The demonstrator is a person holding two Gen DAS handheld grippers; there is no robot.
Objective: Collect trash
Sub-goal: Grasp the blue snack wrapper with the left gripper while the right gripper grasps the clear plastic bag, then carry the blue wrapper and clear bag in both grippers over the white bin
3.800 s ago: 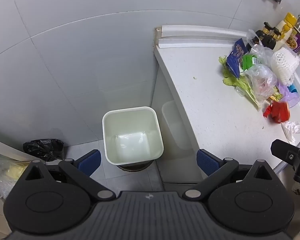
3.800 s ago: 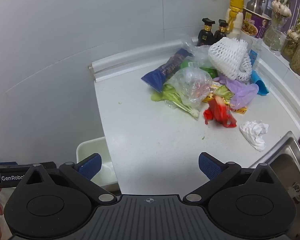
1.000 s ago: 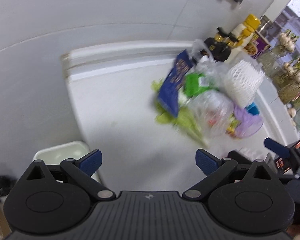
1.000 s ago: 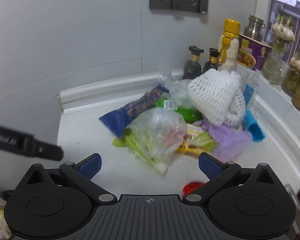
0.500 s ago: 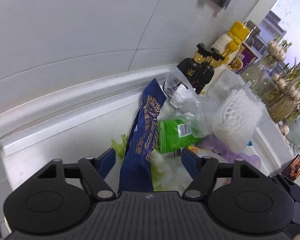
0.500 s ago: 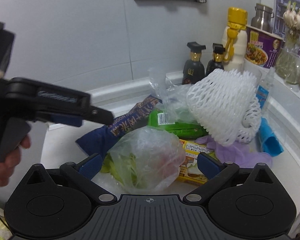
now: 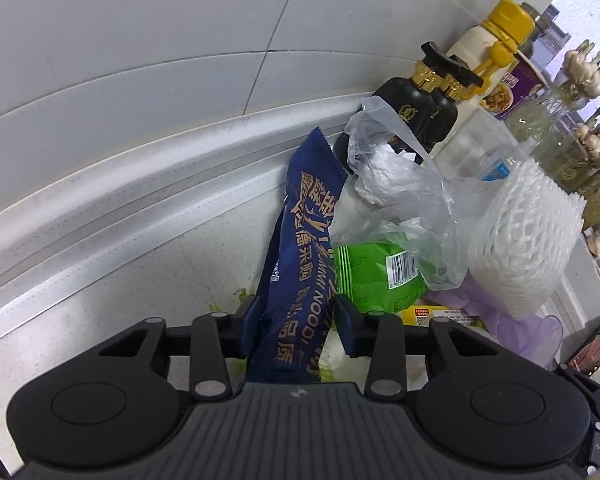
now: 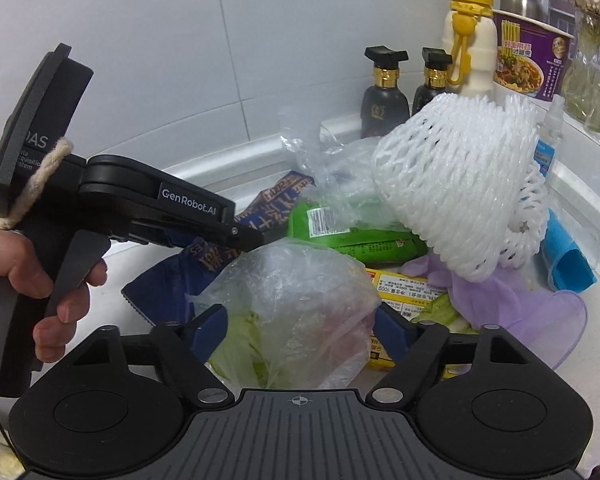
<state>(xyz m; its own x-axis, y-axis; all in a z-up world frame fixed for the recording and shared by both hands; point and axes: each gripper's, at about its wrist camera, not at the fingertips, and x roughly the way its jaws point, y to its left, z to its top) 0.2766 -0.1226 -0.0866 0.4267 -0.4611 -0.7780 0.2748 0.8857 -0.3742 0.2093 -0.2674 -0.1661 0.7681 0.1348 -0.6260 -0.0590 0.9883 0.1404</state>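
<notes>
Nothing is collected yet, as far as I can judge: the whole heap of trash lies on the counter [image 7: 148, 264], against the wall. The white foam net [image 8: 460, 184] tops the heap, a green packet [image 7: 374, 276] beside it. My right claw [image 8: 300, 330] is closing around the clear bag of greens [image 8: 296, 304] at the heap's front. My left claw [image 7: 300, 320] is closing on the blue noodle wrapper [image 7: 304, 256] at the heap's wall-side edge, pads about touching it.

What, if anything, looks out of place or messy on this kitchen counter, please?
A heap of litter sprawls across the counter: a blue noodle wrapper, a green packet, a clear bag of leafy scraps, white foam netting and a purple glove. It crowds the dark sauce bottles.
</notes>
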